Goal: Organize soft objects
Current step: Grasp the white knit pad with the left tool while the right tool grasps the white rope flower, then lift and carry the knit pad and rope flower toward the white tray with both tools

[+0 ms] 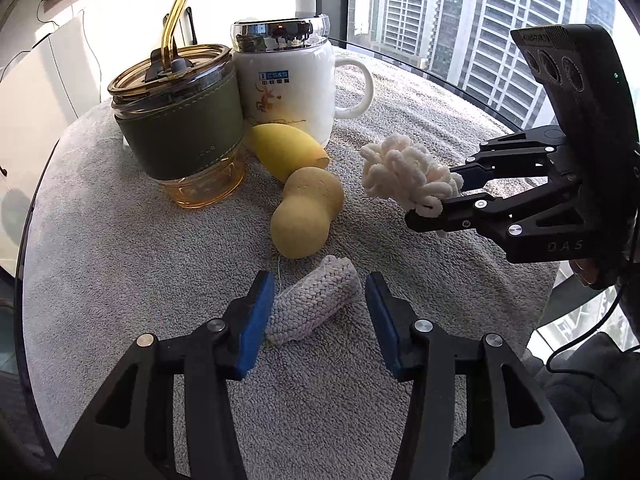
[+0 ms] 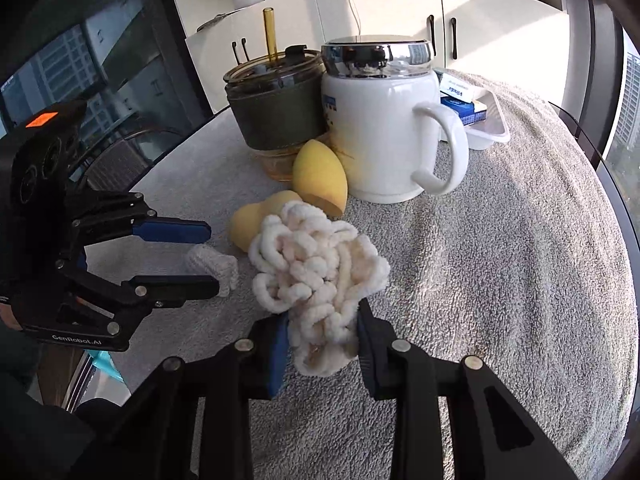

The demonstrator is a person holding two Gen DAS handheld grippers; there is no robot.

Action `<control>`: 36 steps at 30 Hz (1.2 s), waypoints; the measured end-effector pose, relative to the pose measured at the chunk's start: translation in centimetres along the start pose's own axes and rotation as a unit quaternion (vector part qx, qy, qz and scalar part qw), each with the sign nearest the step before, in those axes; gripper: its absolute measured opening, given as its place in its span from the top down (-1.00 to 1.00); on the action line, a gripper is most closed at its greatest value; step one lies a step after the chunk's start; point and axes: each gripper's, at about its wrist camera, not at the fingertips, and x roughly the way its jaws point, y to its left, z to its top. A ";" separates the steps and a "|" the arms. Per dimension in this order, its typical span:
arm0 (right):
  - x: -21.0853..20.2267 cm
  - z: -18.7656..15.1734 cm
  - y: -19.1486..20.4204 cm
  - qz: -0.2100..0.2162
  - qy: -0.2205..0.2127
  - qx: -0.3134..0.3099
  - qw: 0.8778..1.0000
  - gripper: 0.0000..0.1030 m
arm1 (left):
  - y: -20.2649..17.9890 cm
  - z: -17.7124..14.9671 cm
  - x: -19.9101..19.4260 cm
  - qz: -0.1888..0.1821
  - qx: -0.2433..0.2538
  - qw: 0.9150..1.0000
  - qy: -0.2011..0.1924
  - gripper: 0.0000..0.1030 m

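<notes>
A cream looped-yarn bundle (image 1: pixel 408 172) (image 2: pixel 316 256) hangs just above the towel, and my right gripper (image 2: pixel 322 316) (image 1: pixel 436 200) is shut on its lower end. A pale knitted roll (image 1: pixel 312 308) (image 2: pixel 224 270) lies on the towel between the fingers of my left gripper (image 1: pixel 319 280) (image 2: pixel 212 259). That gripper is open; its left blue pad (image 1: pixel 256 320) is at the roll's end and the right pad stands apart. A yellow teardrop sponge (image 1: pixel 284 148) (image 2: pixel 318 180) and a tan gourd-shaped sponge (image 1: pixel 306 216) (image 2: pixel 248 220) lie by the cups.
An amber glass cup (image 1: pixel 180 128) with a green sleeve and straw stands beside a lidded white mug (image 1: pixel 288 84). A white tray (image 2: pixel 494 136) with blue-and-white packets sits behind the mug. A grey towel (image 1: pixel 120 260) covers the round table; windows are close behind it.
</notes>
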 end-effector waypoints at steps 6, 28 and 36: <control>0.0 0.0 0.5 0.002 -0.003 -0.003 1.000 0.37 | 1.6 -1.1 0.3 -0.008 -0.033 0.999 -0.010 -0.08; -3.1 -1.2 1.1 -0.019 -0.022 -0.002 1.000 0.38 | 4.0 -2.4 -5.1 0.026 -0.092 0.993 -0.074 0.51; -9.1 0.8 -3.6 -0.081 -0.049 0.005 0.996 0.39 | 9.0 1.0 -10.4 0.081 -0.083 0.987 -0.110 0.51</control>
